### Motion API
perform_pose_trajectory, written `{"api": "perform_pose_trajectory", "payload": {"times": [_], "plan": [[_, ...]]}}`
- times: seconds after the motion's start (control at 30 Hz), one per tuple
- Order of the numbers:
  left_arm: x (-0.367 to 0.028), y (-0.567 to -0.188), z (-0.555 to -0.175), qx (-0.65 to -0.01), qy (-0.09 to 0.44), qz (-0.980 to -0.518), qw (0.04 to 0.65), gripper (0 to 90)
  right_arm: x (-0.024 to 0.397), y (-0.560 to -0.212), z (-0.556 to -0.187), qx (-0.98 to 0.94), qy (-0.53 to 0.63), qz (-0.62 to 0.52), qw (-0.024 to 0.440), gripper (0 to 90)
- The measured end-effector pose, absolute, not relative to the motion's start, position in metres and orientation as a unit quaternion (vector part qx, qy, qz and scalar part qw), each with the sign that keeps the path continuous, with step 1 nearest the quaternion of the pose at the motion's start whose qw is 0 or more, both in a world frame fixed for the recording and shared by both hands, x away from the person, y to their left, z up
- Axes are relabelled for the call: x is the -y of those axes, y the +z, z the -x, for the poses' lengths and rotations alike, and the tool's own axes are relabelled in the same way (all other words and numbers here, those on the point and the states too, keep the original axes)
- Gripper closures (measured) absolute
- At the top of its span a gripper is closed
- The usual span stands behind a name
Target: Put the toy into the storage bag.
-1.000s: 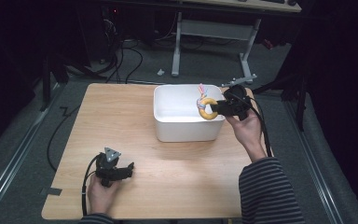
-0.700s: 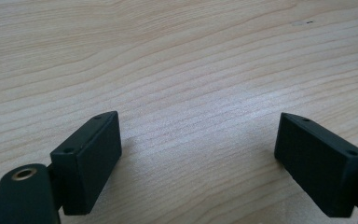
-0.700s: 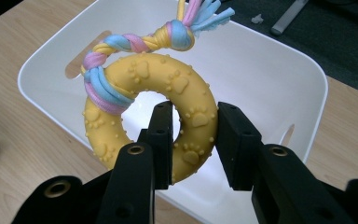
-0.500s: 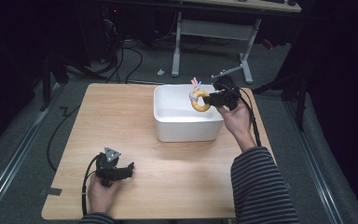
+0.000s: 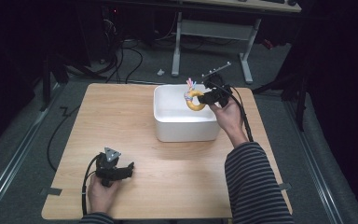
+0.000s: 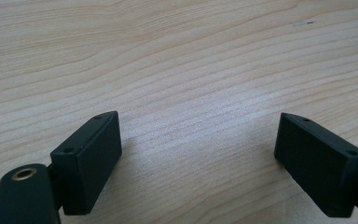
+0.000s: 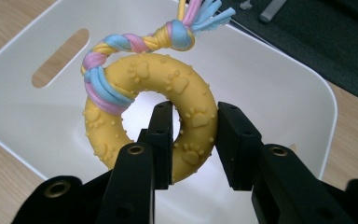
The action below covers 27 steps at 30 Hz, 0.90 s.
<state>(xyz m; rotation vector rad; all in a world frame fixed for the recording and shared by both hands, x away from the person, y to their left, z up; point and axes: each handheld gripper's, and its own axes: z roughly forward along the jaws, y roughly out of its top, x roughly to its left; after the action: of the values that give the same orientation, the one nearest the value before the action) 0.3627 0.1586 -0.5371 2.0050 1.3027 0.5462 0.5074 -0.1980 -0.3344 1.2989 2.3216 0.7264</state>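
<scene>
A yellow ring toy [image 7: 168,116] with paw prints and a braided pastel rope [image 7: 135,44] tied through it hangs over the white bin [image 7: 279,74]. My right gripper [image 7: 193,140] is shut on the ring's near side, one jaw through its hole. From above, the ring toy [image 5: 195,100] sits over the back right part of the white bin [image 5: 186,127], held by my right gripper [image 5: 205,99]. My left gripper [image 5: 129,169] rests near the table's front left, its jaws wide apart. Bare wood lies between the jaws of my left gripper [image 6: 198,158].
The wooden table [image 5: 121,116] has free surface left of and in front of the bin. Dark floor with cables [image 5: 121,60] and a grey desk frame [image 5: 214,32] lie beyond the far edge. A striped sleeve [image 5: 254,186] crosses the right front of the table.
My right gripper has carried the ring toy leftward and toward the far side, from the bin's right rim to above its interior. The left gripper has stayed where it was.
</scene>
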Motion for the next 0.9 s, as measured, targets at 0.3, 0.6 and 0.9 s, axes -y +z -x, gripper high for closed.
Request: {"api": "perform_pose_trajectory", "payload": {"times": [0.3, 0.6, 0.9], "plan": [[-0.158, -0.537, -0.363, -0.500, 0.209, -0.769, 0.338, 15.0, 0.193, -0.347, -0.518, -0.828, 0.235, -0.476, 0.180, 68.3], [-0.159, -0.537, -0.363, -0.500, 0.209, -0.769, 0.338, 15.0, 0.189, -0.359, -0.522, -0.835, 0.212, -0.477, 0.171, 68.2], [-0.159, -0.537, -0.363, -0.500, 0.209, -0.769, 0.338, 14.9, 0.193, -0.373, -0.523, -0.838, 0.201, -0.485, 0.151, 68.2]]}}
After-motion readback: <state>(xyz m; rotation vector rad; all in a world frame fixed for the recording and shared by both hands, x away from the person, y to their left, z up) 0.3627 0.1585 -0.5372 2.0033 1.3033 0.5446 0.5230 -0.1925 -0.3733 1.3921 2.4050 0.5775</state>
